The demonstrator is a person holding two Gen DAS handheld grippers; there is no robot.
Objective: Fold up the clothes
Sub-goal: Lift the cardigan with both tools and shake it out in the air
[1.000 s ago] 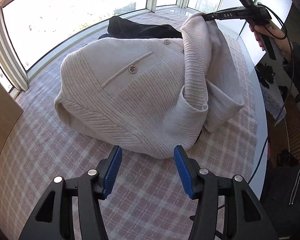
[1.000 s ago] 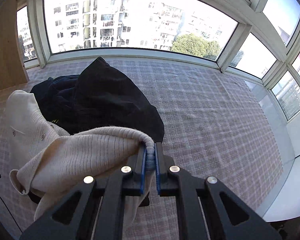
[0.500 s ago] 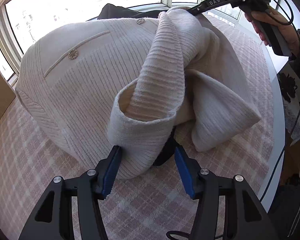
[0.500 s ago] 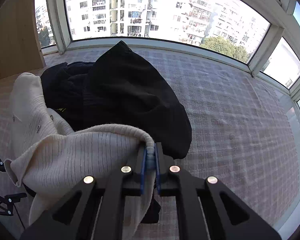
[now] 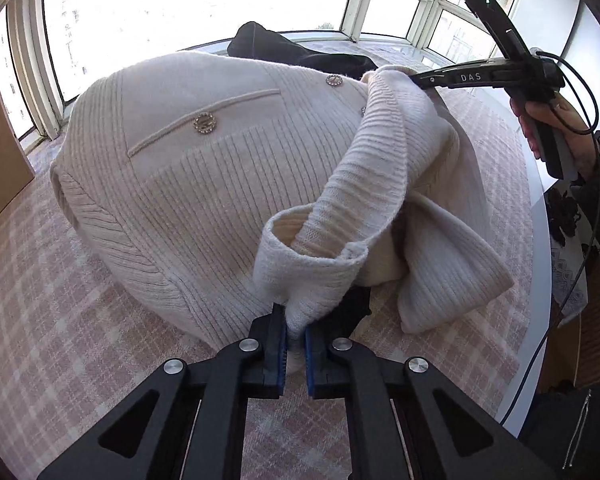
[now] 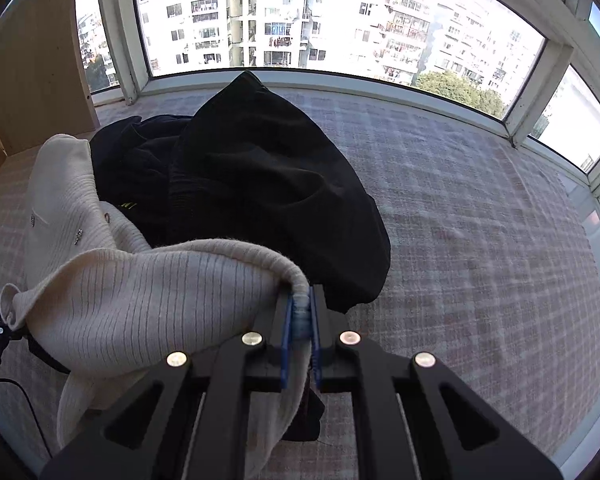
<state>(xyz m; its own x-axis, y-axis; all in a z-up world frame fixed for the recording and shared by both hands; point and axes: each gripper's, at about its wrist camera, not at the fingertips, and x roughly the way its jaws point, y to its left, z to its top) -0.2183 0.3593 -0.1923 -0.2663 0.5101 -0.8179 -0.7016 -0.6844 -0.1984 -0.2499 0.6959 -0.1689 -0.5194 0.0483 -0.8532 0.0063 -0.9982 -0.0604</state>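
A cream ribbed cardigan (image 5: pixel 204 184) with round jewelled buttons lies heaped on the checked pink cloth. My left gripper (image 5: pixel 296 338) is shut on the cuff of its sleeve (image 5: pixel 312 276) at the near edge. My right gripper (image 6: pixel 300 316) is shut on the upper end of the same sleeve (image 6: pixel 148 296) and holds it above the surface; it also shows in the left wrist view (image 5: pixel 416 79) at the upper right. The sleeve hangs in a band between the two grippers.
A pile of black clothes (image 6: pixel 260 184) lies behind the cardigan, toward the windows (image 6: pixel 300 16). A wooden panel (image 6: pixel 32 64) stands at the left. The checked surface (image 6: pixel 480 240) stretches to the right. A white edge (image 5: pixel 540 216) bounds it on the right.
My left gripper moved forward onto the sleeve cuff and closed on it. My right gripper kept its hold on the sleeve's upper end and shifted slightly.
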